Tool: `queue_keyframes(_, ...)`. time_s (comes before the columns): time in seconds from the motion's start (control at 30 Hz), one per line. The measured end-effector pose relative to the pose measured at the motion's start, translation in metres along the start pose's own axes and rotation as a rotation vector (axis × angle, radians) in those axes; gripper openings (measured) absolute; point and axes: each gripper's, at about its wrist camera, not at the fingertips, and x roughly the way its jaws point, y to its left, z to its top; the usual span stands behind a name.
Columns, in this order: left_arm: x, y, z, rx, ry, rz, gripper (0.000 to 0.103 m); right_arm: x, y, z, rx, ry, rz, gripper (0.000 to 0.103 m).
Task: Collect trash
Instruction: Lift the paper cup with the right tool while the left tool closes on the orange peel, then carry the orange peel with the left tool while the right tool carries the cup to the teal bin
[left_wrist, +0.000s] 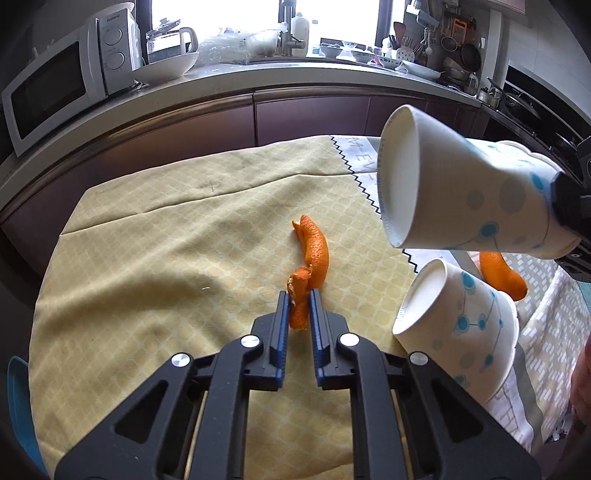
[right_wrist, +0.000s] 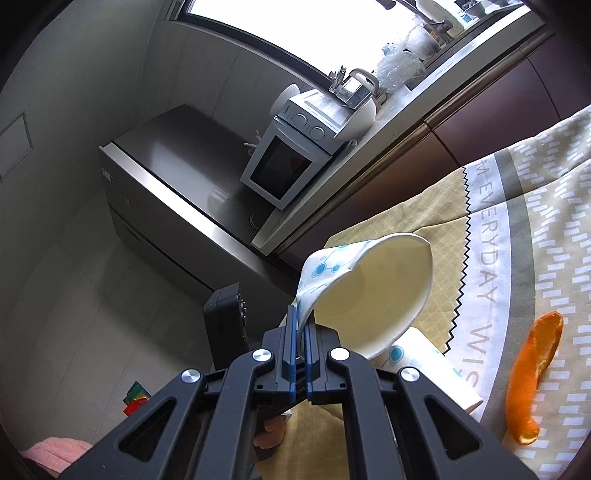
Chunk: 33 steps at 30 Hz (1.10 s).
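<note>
Two strips of orange peel and two paper cups are the trash in play on this kitchen table. The left gripper (left_wrist: 298, 295) is clamped on the near end of the curled orange peel (left_wrist: 312, 254), whose far end lies on the yellow tablecloth (left_wrist: 147, 240). The right gripper (right_wrist: 301, 332) is pinched tight on the rim wall of a dotted paper cup (right_wrist: 373, 288), held in the air on its side with its mouth facing the left gripper. A second paper cup (left_wrist: 458, 317) lies tipped over on the patterned white cloth (right_wrist: 535, 221), just beside a second orange peel (right_wrist: 532, 376) that no tool touches.

Several things could spoil the collection from here. The peel is partly torn where the left fingers (left_wrist: 282, 314) bite it, so a quick lift may snap it and leave the longer piece on the cloth. The bite is also near one end only, and the dangling length may swing and miss the cup's mouth if the peel is meant to go inside. The held cup is gripped by a thin fold of paper wall, already flattened between the jaws; added weight or a jolt may crease it further and let it slip or tilt, spilling whatever goes in. The tipped cup sits near the table's edge and may roll off if an arm brushes it.
</note>
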Motion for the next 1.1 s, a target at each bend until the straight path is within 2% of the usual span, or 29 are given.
queue_keyframes(0.4, -0.075, 0.010, -0.027, -0.019, -0.108, 0.011, 0.008, 0.010, 0.025, -0.012, -0.064, 0.020, -0.016, 0.003)
queue_keyframes(0.53, -0.098, 0.021, -0.043, -0.019, -0.113, 0.011, 0.008, 0.015, 0.032, -0.016, -0.075, 0.031, 0.002, 0.003)
queue_keyframes(0.6, -0.105, 0.027, -0.053, -0.013, -0.103, -0.014, 0.009, 0.018, 0.035, -0.018, -0.079, 0.038, 0.010, 0.003)
queue_keyframes(0.67, -0.105, 0.031, -0.065, 0.001, -0.071, -0.032, 0.014, 0.023, 0.038, -0.021, -0.081, 0.050, 0.016, 0.003)
queue_keyframes(0.7, -0.102, 0.031, -0.071, 0.012, -0.053, -0.015, 0.034, 0.024, 0.039, -0.022, -0.083, 0.053, 0.014, 0.003)
queue_keyframes(0.73, -0.099, 0.030, -0.077, 0.022, -0.041, 0.004, 0.048, 0.026, 0.040, -0.023, -0.084, 0.058, 0.015, 0.003)
queue_keyframes(0.97, -0.077, 0.023, -0.086, 0.064, -0.011, -0.026, 0.046, 0.036, 0.040, -0.030, -0.076, 0.084, 0.005, 0.003)
queue_keyframes(1.0, -0.074, 0.021, -0.086, 0.064, -0.001, -0.038, 0.042, 0.036, 0.040, -0.031, -0.076, 0.084, 0.004, 0.003)
queue_keyframes(1.03, -0.071, 0.021, -0.088, 0.060, 0.009, -0.045, 0.030, 0.036, 0.041, -0.031, -0.077, 0.084, 0.001, 0.003)
queue_keyframes(1.1, -0.068, 0.021, -0.089, 0.045, 0.018, -0.052, 0.026, 0.037, 0.042, -0.032, -0.078, 0.086, 0.000, 0.003)
